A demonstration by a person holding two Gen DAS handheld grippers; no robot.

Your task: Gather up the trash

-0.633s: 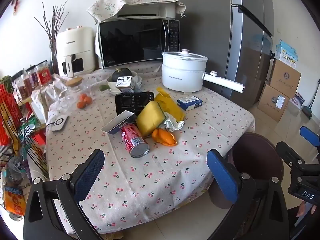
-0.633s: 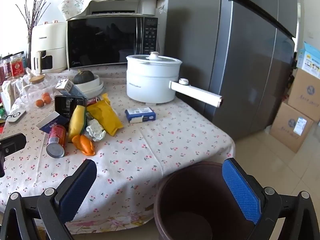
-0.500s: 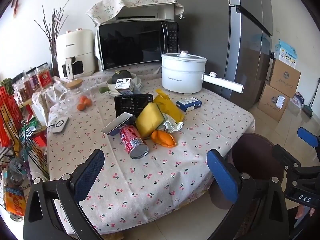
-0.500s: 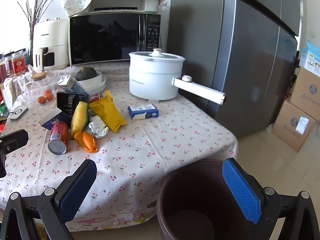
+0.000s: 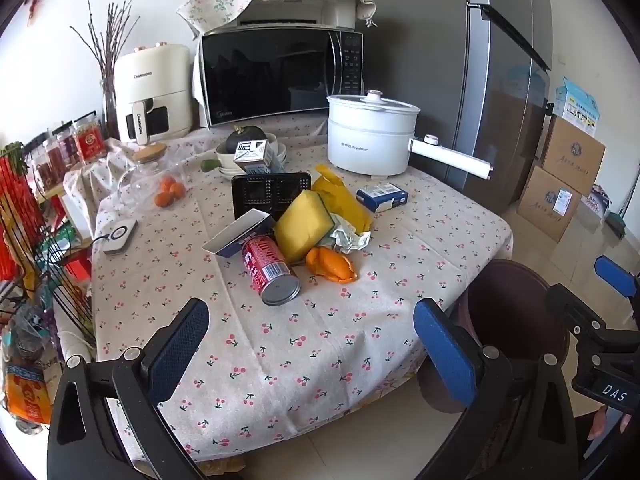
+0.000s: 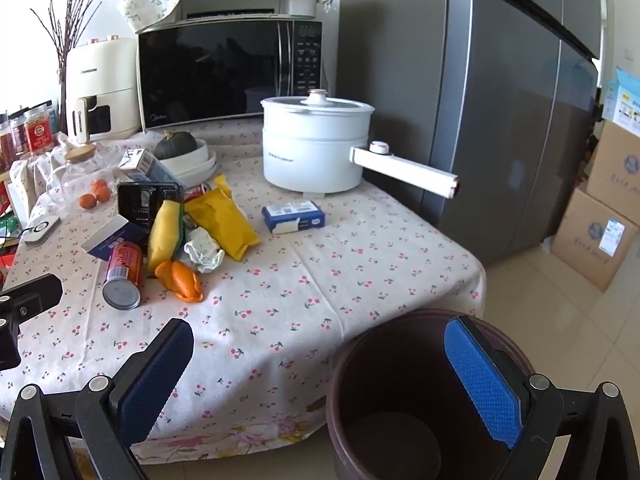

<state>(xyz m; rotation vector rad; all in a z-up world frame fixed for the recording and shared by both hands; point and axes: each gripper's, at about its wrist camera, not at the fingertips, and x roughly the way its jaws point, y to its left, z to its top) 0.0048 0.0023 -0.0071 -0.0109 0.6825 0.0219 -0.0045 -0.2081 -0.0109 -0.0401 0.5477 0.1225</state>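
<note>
Start of pickup, nothing grabbed yet. Worktop (image 5: 440,240) has trash pile mid-cloth: yellow bag (image 5: 344,200), sponge (image 5: 304,224), red can (image 5: 270,266), orange peel (image 5: 332,266). Bin (image 6: 400,400) on floor at near corner, empty. Left tongs (image 5: 312,344) & right tongs (image 6: 316,380) both spread wide, empty. Next: reach to can/peel, nearest. Vs earlier frames: views sit a bit closer to the pile, items unmoved.

We cannot see the bin's (image 6: 420,400) base, cut off below; the sponge (image 5: 306,224) hides the tray's (image 5: 260,196) lower corner; jar labels (image 5: 86,142) are unreadable.

Trash pile (image 5: 296,236) mid-table; brown bin (image 6: 420,400) empty, upright, beside table.
</note>
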